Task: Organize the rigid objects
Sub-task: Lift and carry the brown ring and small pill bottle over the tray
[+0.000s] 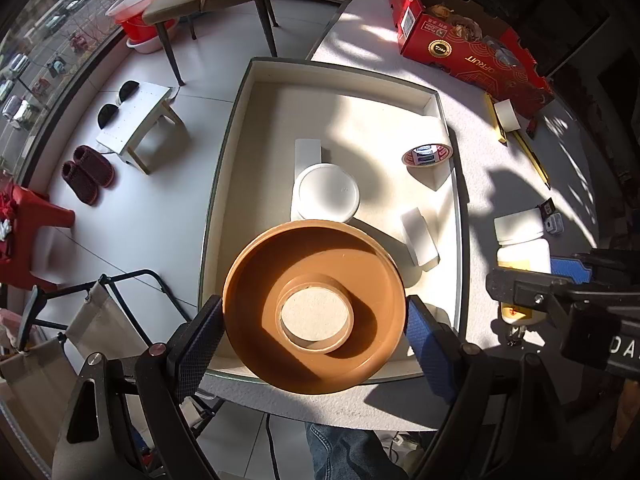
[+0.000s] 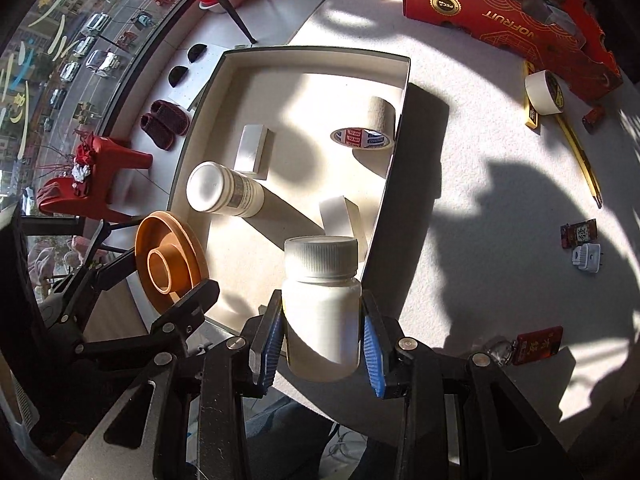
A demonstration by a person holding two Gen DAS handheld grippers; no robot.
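The left gripper [image 1: 314, 320] is clamped across the rim of an orange dish [image 1: 314, 306], jaws wide on its full width, holding it above the near edge of the shallow box [image 1: 236, 128]. The right gripper [image 2: 322, 332] is clamped on the body of a white capped bottle [image 2: 322, 308], carried just outside the box's near right wall.

Step in hand, as judged: placing both items in the box. Lower each one onto bare floor of the box before releasing. Keep the dish level and clear of the upright white jar [image 1: 326, 192] directly beyond it. Bring the bottle over the wall, not into it, and avoid the white block [image 2: 344, 220] just inside.

Box contents, near to far: a white block by the right wall, the white jar at centre, a second white block [image 1: 307, 156] touching the jar's far side, and a tape roll [image 1: 426, 156] near the right wall.

On the table beyond stands an open red carton [image 1: 472, 48], contents unclear.
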